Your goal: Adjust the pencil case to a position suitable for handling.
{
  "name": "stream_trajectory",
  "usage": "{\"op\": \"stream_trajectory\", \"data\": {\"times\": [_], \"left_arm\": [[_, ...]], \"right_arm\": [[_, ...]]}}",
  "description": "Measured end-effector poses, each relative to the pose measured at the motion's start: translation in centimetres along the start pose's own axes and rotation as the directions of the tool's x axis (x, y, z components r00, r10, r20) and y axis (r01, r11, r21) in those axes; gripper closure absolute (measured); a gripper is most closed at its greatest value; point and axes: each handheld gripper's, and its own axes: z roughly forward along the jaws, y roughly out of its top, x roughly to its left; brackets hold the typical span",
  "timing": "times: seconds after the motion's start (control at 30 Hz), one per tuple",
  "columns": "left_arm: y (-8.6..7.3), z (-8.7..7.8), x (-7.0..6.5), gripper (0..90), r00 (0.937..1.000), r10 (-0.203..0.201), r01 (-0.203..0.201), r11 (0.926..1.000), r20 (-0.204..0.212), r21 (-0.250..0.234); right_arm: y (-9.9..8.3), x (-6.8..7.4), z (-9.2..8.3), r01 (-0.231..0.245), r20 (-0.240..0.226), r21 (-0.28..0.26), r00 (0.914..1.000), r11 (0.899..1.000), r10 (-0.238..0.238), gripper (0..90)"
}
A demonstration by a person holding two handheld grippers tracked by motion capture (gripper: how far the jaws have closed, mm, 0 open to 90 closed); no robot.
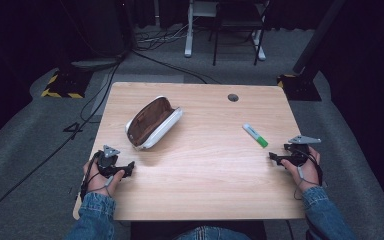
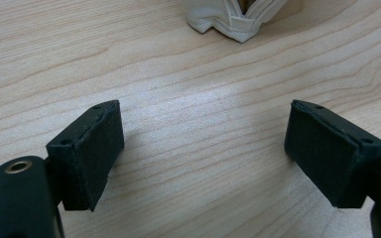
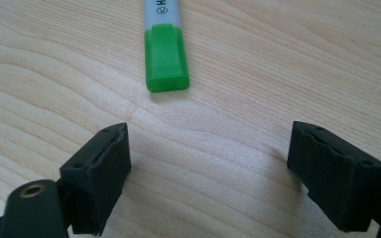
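At the desk's (image 1: 200, 170) near edge, two denim sleeves come in, one at each near corner. The left gripper (image 1: 125, 167) rests close to the near left corner, jaws released and spread wide over bare wood; from its own camera the pads (image 2: 87, 148) frame empty grain, with the pale end of the pencil case (image 2: 235, 17) just ahead. The right gripper (image 1: 276, 159) sits by the right edge, jaws likewise released with nothing between them; the green cap of the highlighter (image 3: 166, 59) lies just beyond its tips.

The desk is light wood with a clear grain, bare apart from these things. The highlighter (image 1: 255, 135) lies right of centre, near the right gripper, green cap towards the near edge. The pencil case (image 1: 154, 122) lies left of centre, unzipped, brown lining showing. A round cable hole (image 1: 233, 97) sits near the far edge.

Beyond is grey carpet with trailing black cables (image 1: 95, 95), a yellow-and-black striped base (image 1: 62, 85) at far left, and chair legs (image 1: 235, 40) against a dark background.
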Motion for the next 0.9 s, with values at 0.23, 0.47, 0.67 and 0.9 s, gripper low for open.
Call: {"op": "stream_trajectory", "data": {"times": [0.23,0.47,0.67,0.9], "left_arm": [[0.7,-1.0,0.4,23.1,0.9989,-0.046,0.047,0.9987,0.011,-0.019],[2.1,-1.8,0.4,22.2,0.9969,-0.074,0.075,0.9957,0.026,-0.054],[3.5,-2.5,0.4,21.4,0.9965,-0.076,0.079,0.9911,0.035,-0.107],[4.6,-2.5,0.4,21.1,0.9956,-0.085,0.09,0.9834,0.039,-0.157]], "right_arm": [[0.0,0.0,0.0,0.001,-0.001,-0.001,1.0,1.0,-0.001,16.9],[0.0,0.0,0.0,0.002,-0.001,-0.001,1.0,1.0,-0.002,16.9],[0.0,0.0,0.0,0.002,-0.001,-0.001,1.0,1.0,-0.002,16.9],[0.0,0.0,0.0,0.002,-0.001,0.0,1.0,1.0,-0.002,16.9]]}}
